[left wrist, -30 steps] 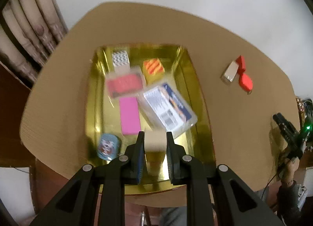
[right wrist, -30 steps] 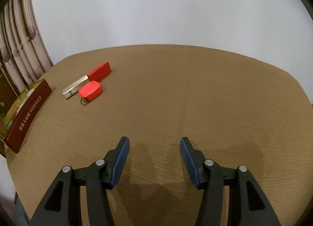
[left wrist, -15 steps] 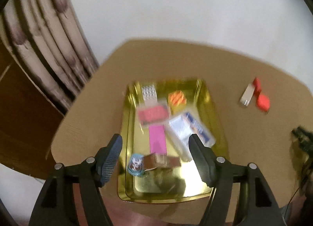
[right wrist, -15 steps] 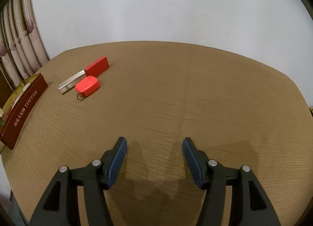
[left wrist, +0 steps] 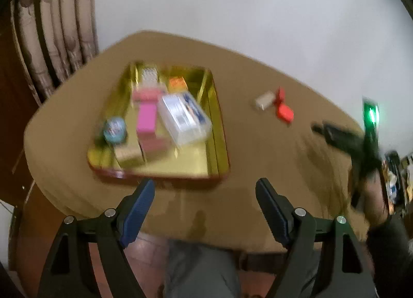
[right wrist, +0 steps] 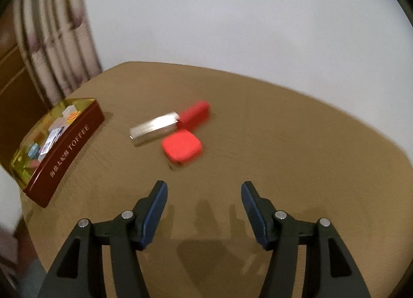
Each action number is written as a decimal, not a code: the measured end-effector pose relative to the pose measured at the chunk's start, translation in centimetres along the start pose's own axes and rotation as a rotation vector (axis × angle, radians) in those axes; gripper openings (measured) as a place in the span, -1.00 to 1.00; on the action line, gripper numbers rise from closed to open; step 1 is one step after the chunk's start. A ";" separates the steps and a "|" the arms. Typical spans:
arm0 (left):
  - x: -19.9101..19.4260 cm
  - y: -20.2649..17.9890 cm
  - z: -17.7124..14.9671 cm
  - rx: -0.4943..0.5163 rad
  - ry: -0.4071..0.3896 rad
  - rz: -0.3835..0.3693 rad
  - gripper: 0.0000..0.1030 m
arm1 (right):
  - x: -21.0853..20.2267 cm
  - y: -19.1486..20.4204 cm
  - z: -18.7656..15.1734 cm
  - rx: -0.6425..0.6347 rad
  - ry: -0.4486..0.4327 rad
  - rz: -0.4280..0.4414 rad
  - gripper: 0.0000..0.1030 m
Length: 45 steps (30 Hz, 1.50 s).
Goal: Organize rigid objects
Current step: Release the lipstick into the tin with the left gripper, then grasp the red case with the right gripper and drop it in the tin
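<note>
A gold-lined toffee tin with dark red walls sits on the round wooden table. It holds a clear plastic box, a pink block, a beige block, a round blue tin and several other small items. A red-and-silver bar and a red rounded case lie on the table right of the tin. My left gripper is open and empty, over the table's near edge in front of the tin. My right gripper is open and empty, just short of the red case.
The right gripper shows blurred at the right in the left wrist view. Curtains and a wooden panel stand behind the table's left side. A white wall is behind the table.
My left gripper let go of the beige block into the tin, opened and drew back toward the table's near edge. My right gripper moved left toward the red case and bar.
</note>
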<state>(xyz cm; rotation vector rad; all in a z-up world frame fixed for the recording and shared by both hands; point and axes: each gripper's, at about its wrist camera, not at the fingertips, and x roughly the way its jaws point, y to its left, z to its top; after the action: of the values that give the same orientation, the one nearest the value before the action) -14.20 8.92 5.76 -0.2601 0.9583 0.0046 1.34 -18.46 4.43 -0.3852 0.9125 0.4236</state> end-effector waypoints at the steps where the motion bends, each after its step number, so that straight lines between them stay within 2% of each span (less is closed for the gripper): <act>1: 0.4 -0.3 -0.8 -0.001 0.006 0.005 0.49 | 0.8 0.6 0.7 -0.039 0.014 -0.004 0.19; 3: 0.8 -0.7 -1.9 0.005 0.022 0.000 0.49 | 2.2 1.4 1.6 -0.096 0.037 -0.025 0.19; 6: 1.4 -1.2 -3.4 0.033 0.045 0.007 0.49 | 4.2 2.0 2.5 -0.188 0.083 -0.007 0.19; 10: 1.7 -1.2 -4.6 0.058 0.070 0.010 0.49 | 6.7 2.3 3.9 -0.235 0.137 0.034 0.19; 15: 2.5 -0.6 -4.9 0.045 0.102 0.022 0.50 | 9.9 2.5 5.2 -0.277 0.218 0.066 0.19; 17: 2.5 -0.2 -4.9 0.028 0.109 0.019 0.50 | 11.0 2.3 5.3 -0.270 0.251 0.091 0.19; 18: 2.5 0.0 -4.9 0.018 0.107 0.021 0.50 | 11.2 1.9 5.5 -0.242 0.254 0.135 0.19; 20: 2.3 0.4 -4.9 -0.001 0.101 0.027 0.50 | 11.1 1.7 5.4 -0.236 0.253 0.131 -0.05; 24: 1.8 1.3 -5.4 -0.046 0.085 0.028 0.50 | 9.7 1.5 4.5 -0.193 0.241 0.120 -0.06; 25: 1.7 1.5 -5.6 -0.050 0.081 0.035 0.50 | 8.8 1.6 4.2 -0.170 0.232 0.143 -0.06; 27: 1.6 1.7 -6.0 -0.043 0.082 0.058 0.51 | 6.1 3.2 4.0 -0.163 0.192 0.217 -0.06; 31: 1.7 2.3 -6.7 -0.045 0.101 0.062 0.51 | 1.3 8.7 4.8 -0.192 0.125 0.393 -0.06; 36: 0.9 3.8 -7.0 -0.078 0.096 0.048 0.51 | -0.1 18.6 5.6 -0.261 0.162 0.539 -0.06; 41: -0.4 5.3 -6.9 -0.097 0.064 0.050 0.54 | 1.2 24.2 4.6 -0.304 0.204 0.506 -0.06; 45: -1.0 6.4 -6.9 -0.128 0.055 0.029 0.57 | 3.8 26.1 4.3 -0.302 0.260 0.441 -0.05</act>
<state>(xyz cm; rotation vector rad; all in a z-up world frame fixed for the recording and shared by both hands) -21.12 13.69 1.40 -0.3660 1.0183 0.0862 -6.96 6.55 0.05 -0.5239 1.1953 0.9388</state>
